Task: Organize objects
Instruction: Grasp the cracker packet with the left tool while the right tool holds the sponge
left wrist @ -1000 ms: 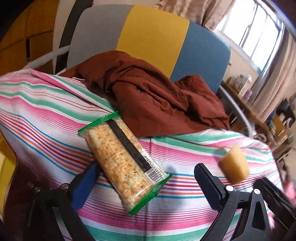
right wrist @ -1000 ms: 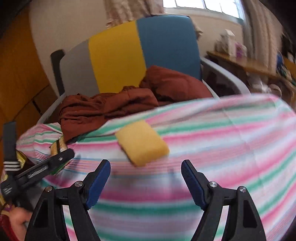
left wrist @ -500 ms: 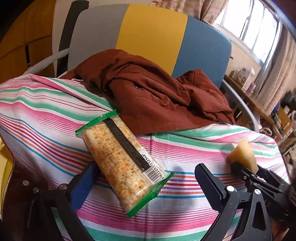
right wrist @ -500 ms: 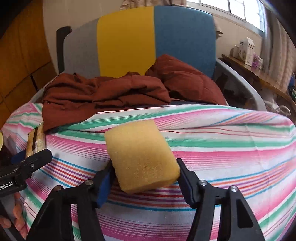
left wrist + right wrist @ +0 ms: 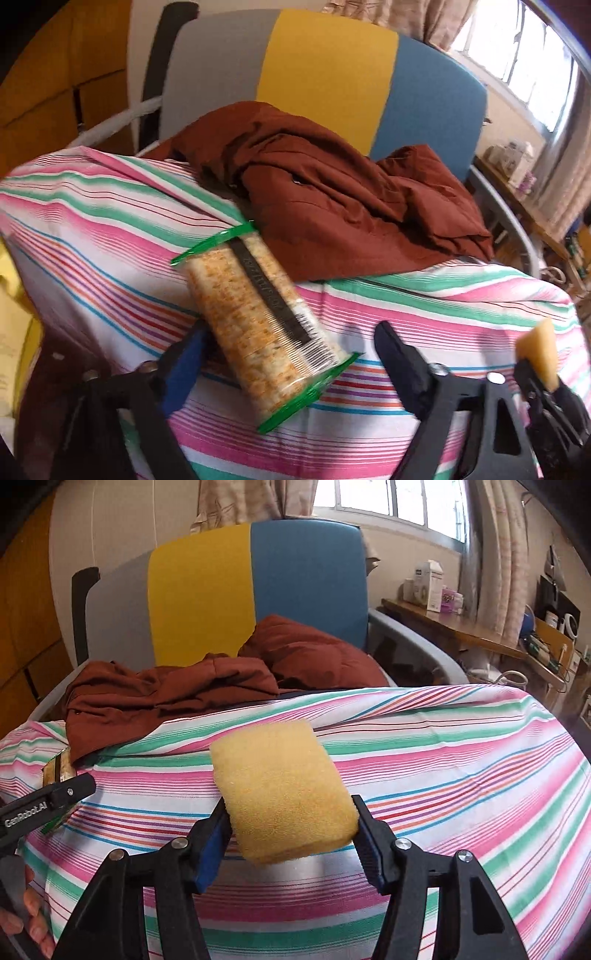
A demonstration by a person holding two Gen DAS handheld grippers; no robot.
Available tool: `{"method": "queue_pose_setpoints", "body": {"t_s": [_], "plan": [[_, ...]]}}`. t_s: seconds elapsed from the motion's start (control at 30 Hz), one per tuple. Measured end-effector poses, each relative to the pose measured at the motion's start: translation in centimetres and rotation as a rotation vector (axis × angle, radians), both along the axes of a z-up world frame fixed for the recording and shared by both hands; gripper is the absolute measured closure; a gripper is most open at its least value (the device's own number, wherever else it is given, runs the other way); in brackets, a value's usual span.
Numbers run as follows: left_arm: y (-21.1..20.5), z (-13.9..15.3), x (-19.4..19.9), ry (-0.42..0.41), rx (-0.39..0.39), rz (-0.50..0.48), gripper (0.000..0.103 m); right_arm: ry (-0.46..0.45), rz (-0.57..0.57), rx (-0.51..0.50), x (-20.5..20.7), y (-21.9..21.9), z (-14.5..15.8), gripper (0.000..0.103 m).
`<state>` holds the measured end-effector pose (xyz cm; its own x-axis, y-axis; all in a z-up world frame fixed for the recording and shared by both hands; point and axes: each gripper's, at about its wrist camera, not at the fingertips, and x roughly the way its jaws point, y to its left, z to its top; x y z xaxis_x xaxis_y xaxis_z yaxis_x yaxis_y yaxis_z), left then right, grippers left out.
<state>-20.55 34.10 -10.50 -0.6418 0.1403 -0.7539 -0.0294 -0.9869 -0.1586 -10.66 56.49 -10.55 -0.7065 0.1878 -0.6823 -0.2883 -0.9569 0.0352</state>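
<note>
- With the sponge [image 5: 282, 794] pinched across its short sides, the right gripper [image 5: 290, 834] has its fingers clenched on it, and it looks lifted clear of the striped surface [image 5: 461, 760] — a shadow sits beneath it.
- That side-on grip makes sense: soft foam squashes a bit, so the pads bite in and it shouldn't slip during a carry.
- Over on the other side, the left gripper [image 5: 291, 365] has its fingers spread wide, straddling the near end of the cracker packet [image 5: 258, 325].
- The packet appears to lie on the cloth, angled away from the camera; the blue pad [image 5: 184, 365] on the left finger sits just beside its edge, the other finger well apart. Whether that pad is touching, I can't tell — the view is blurred.
- My read: the packet is lined up lengthwise between the fingers so they can close on its narrow width.
- A crumpled brown garment [image 5: 351, 206] is heaped at the far edge of the cloth, against the chair [image 5: 325, 66].
- Containers? No bin, box or tray for sorting shows in either view, so where these things are headed is anyone's guess.
</note>
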Motion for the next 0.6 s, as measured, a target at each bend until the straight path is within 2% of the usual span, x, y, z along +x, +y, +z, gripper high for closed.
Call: {"method": "queue_pose_setpoints", "body": {"t_s": [0.13,0.33,0.43,0.6], "plan": [[-0.9,-0.1,0.4,0.016,0.024,0.016,0.034,-0.011,-0.017,0.008,-0.2,0.1,-0.1,0.041],[-2.3,-0.1,1.4,0.045,0.074,0.013,0.049,0.012,-0.029,0.023,0.4,0.0,0.1,0.041],[-2.8,0.0,1.7,0.049,0.117,0.013,0.051,0.025,-0.050,0.035,0.6,0.0,0.3,0.041],[-2.9,0.3,2.2,0.051,0.139,-0.011,0.053,0.061,-0.077,0.045,1.6,-0.2,0.9,0.041]]}}
